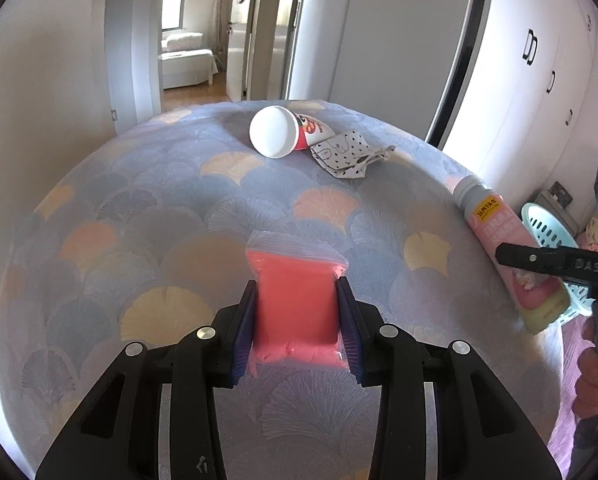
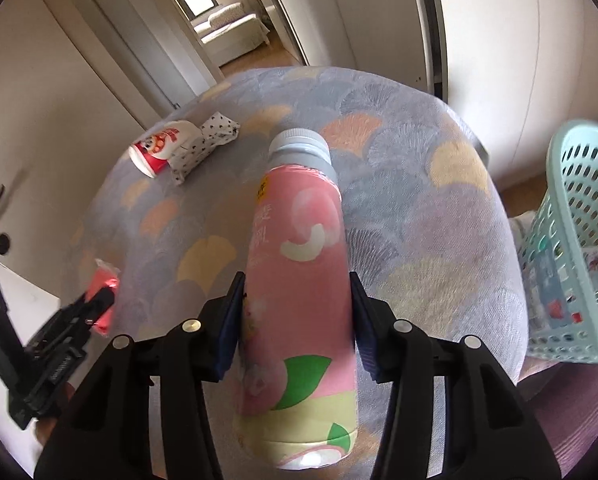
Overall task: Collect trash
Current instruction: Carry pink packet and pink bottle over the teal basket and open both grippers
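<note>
Trash in both grips: the left gripper [image 1: 297,320] clamps a soft pink zip bag [image 1: 295,300], which could squirm free; the right gripper [image 2: 297,320] pinches a smooth pink plastic bottle [image 2: 299,280], liable to slip before reaching the mint lattice basket [image 2: 579,248]. Beyond, on the patterned bedspread [image 1: 139,220], lies a tipped paper cup [image 1: 283,132].

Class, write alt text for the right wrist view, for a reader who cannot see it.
The right gripper clasps a pink bottle above a patterned bedspread. A mint basket stands right; a paper cup lies far left.
</note>
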Available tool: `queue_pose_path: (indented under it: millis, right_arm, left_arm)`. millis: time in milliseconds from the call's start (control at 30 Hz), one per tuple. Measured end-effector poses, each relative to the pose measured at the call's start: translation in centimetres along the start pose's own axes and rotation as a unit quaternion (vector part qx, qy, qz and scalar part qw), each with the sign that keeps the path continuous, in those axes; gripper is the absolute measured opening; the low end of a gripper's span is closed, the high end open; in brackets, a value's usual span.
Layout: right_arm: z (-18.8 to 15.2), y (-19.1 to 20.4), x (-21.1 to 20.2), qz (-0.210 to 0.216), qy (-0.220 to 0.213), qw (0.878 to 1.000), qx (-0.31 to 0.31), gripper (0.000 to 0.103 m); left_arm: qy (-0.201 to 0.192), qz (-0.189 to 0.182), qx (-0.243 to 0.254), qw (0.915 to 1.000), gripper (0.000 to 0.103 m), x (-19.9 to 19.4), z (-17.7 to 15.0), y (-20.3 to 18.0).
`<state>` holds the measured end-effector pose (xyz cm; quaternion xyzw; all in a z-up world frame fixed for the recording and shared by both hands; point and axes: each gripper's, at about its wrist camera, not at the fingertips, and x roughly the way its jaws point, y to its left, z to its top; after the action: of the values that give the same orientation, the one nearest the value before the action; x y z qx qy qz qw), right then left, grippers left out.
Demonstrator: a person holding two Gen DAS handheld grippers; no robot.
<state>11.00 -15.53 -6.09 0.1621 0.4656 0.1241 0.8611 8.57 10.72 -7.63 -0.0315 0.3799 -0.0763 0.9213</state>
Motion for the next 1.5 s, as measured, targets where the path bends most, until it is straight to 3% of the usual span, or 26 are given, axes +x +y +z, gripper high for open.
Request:
queue_pose_path:
  millis: [233,567,1000,1333,1500]
  right_arm:
    - [-0.7,-1.3,-2.1,0.027,-0.022,0.999,0.009,0.046]
    - [-0.8,-4.0,-6.2,0.041,-0.070,0.996,0.027,0.046]
    - [-1.0,-11.7,-15.0,-0.017,-0.180,0.981,0.075,0.046]
    - [-0.2,-19.5,-19.2,-0.073,-0.227,0.961,0.140,0.046]
    - [-0.1,-22.9,-19.9,-0.101,-0.236,0.952,0.169,0.046]
  left_arm:
    - [0.004,-0.020,0.004,0.9998,0.036,-0.3,0.3,-2.4]
    - [-0.005,-0.058,0.045,0.9973,0.036,-0.8,1.9,-8.7]
    - [-0.022,-0.132,0.133,0.9820,0.036,-0.6,5.0,-20.6]
    - [-0.016,-0.186,0.184,0.9651,0.036,2.2,6.2,-30.2]
    - [-0.001,-0.197,0.188,0.9622,0.036,4.6,6.7,-33.6]
